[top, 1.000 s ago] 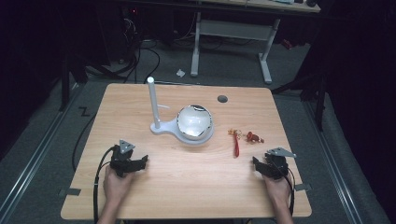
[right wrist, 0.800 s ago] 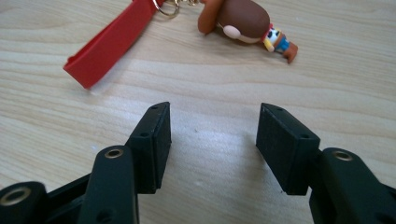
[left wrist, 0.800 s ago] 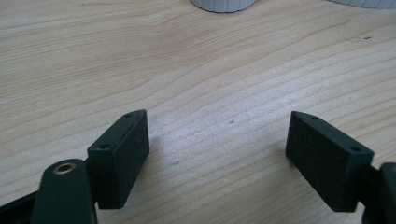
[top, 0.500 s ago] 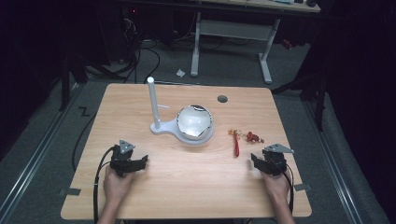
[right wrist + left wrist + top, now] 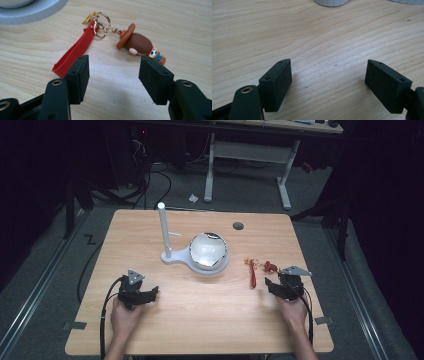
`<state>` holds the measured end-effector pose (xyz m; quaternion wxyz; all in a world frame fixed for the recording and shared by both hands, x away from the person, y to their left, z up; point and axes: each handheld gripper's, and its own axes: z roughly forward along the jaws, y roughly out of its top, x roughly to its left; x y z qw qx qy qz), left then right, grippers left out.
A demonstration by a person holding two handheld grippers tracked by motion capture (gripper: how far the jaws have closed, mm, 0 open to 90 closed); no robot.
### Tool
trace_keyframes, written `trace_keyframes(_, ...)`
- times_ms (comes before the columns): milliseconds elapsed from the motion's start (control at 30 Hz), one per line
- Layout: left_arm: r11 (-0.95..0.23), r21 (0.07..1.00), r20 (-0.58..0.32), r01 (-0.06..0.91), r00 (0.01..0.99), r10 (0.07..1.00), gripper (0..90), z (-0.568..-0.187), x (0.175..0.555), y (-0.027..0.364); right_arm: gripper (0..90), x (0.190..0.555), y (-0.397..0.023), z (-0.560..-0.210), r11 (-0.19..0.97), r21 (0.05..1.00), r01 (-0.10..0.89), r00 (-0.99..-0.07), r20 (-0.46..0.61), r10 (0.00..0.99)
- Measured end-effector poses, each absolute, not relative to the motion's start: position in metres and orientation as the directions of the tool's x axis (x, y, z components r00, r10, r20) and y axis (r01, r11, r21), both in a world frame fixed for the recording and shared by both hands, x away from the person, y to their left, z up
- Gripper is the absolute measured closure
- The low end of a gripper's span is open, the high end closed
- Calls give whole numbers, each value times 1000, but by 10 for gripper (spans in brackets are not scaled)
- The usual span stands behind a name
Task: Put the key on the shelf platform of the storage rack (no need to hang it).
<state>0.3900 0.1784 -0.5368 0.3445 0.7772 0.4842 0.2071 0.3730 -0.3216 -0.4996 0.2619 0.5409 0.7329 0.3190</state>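
I had both hands low at the near edge of the bench [image 5: 200, 325]. My left gripper [image 5: 145, 296] sat on the near left part of the wood, grey three-cornered plate on top, cable trailing back off the edge. Its fingers [image 5: 277, 83] were spread wide with nothing between them, just bare wood grain under them in the left gripper view. My right gripper [image 5: 276, 287] sat near the right side, pointed inward and away from me. Its fingers [image 5: 80, 77] were spread too, empty, resting low over the bench.

Just ahead of the right gripper lay the keychain: red strap [image 5: 75, 51] flat on the wood, its near end beside my left-hand finger in the right gripper view, touching or not I could not tell. Gold ring and clasp [image 5: 101, 23] joined the strap to a small figure charm [image 5: 140, 45] with a brown body and orange hat, lying on its side just beyond the other finger. In the high view the strap [image 5: 253, 277] and charm [image 5: 270, 266] sat just left of the gripper.

Farther off, mid-bench, was a white stand [image 5: 200, 262] with a shiny domed bowl-like top [image 5: 207, 249] and an upright white post [image 5: 164, 230] at its left. Beyond that, a small dark round spot [image 5: 238, 225] in the bench near the far edge. Past the bench, dark floor with cables [image 5: 150, 185] and a white desk frame [image 5: 247, 152].
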Motion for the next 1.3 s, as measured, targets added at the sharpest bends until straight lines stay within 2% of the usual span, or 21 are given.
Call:
trace_keyframes(433,-294,736,-12,610,445,895,219,-537,390,178,408,393,-322,-484,190,762,619,-256,-33,966)
trace_keyframes(767,-294,736,-12,610,446,895,219,-537,390,178,401,419,-324,-478,207,727,654,-266,-35,963)
trace_keyframes(1300,-294,736,-12,610,445,895,219,-537,390,178,383,446,-332,-500,179,657,732,-229,-11,973)
